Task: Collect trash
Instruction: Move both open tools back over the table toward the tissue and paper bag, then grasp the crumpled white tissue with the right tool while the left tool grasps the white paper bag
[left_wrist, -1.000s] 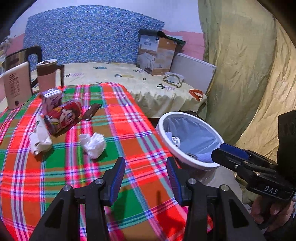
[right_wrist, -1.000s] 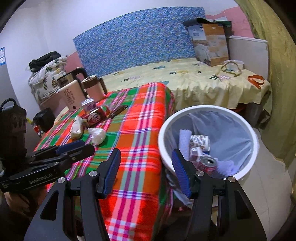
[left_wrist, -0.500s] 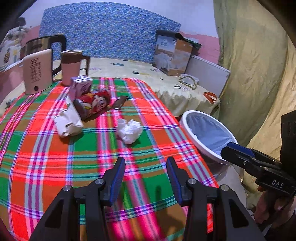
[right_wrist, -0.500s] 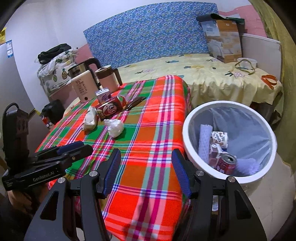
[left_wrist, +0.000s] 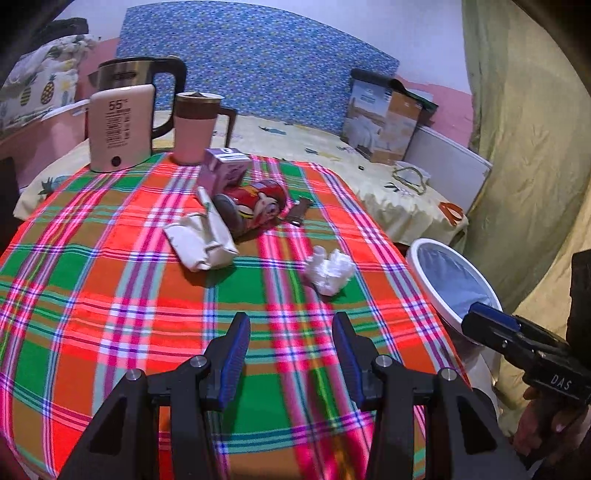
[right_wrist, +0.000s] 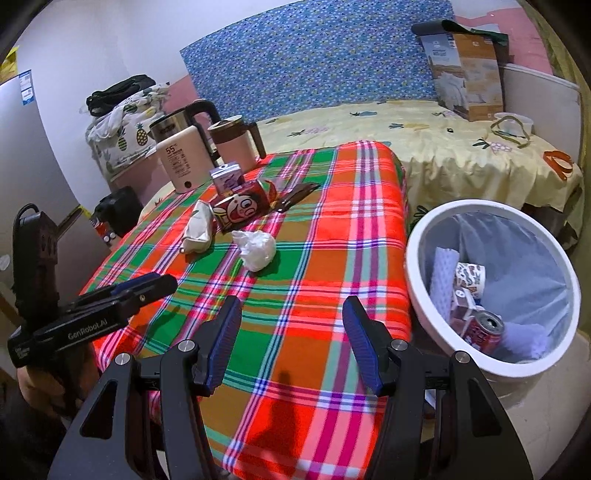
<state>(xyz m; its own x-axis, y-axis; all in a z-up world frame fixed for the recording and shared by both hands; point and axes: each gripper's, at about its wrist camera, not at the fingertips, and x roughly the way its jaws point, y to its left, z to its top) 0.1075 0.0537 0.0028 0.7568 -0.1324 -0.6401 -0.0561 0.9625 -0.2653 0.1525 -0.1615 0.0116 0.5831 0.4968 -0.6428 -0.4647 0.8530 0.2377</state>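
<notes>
Both grippers — left gripper (left_wrist: 291, 354), right gripper (right_wrist: 291, 345) — fingers apart, empty; approach the crumpled white tissue wad (left_wrist: 330, 271) low, straddling it.

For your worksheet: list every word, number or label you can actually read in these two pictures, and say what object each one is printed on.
"55": pale pink appliance beside the kettle; the small print beneath is too small to read.
"GenRobot.AI": side of the left hand-held gripper.
"DAS": side of the right hand-held gripper.
Red can, purple carton, cardboard box and wall sticker: print too blurred to read.
</notes>
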